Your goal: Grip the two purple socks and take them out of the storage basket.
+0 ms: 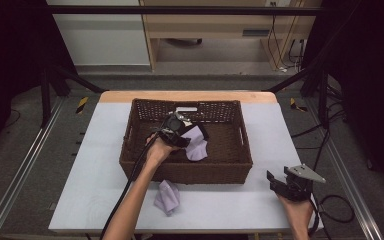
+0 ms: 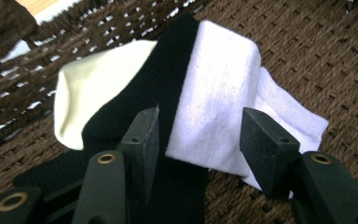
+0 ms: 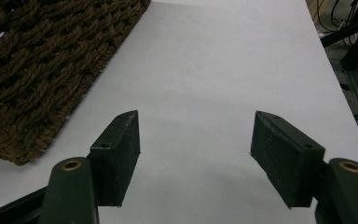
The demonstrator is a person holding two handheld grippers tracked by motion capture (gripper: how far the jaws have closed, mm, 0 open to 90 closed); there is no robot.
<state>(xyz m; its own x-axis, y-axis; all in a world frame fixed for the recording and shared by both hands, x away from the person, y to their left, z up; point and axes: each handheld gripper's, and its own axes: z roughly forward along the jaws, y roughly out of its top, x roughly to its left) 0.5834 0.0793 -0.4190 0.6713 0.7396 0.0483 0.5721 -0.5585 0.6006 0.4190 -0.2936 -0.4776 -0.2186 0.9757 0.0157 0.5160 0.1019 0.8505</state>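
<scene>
A white sock with a black band [image 2: 214, 93] lies on the woven floor of the brown wicker basket [image 1: 185, 172]; in the high view this sock [image 1: 196, 145] looks pale lilac. My left gripper [image 2: 200, 135] reaches into the basket over it. Its jaws stand apart, one on either side of the white part, and the pads [image 2: 145, 140] do not press on it. From above, the left gripper [image 1: 196, 131] points right. A second lilac sock [image 1: 167, 196] lies crumpled on the table before the basket. My right gripper [image 1: 279, 176] rests open at the table's near right, with nothing between its jaws [image 3: 196, 140].
The basket's front right corner [image 3: 37, 70] lies left of the right gripper, with bare white table [image 3: 214, 60] ahead. The basket floor [image 2: 307, 56] spreads beyond the sock. Black frame legs and cables stand past the table's right edge [image 1: 325, 125].
</scene>
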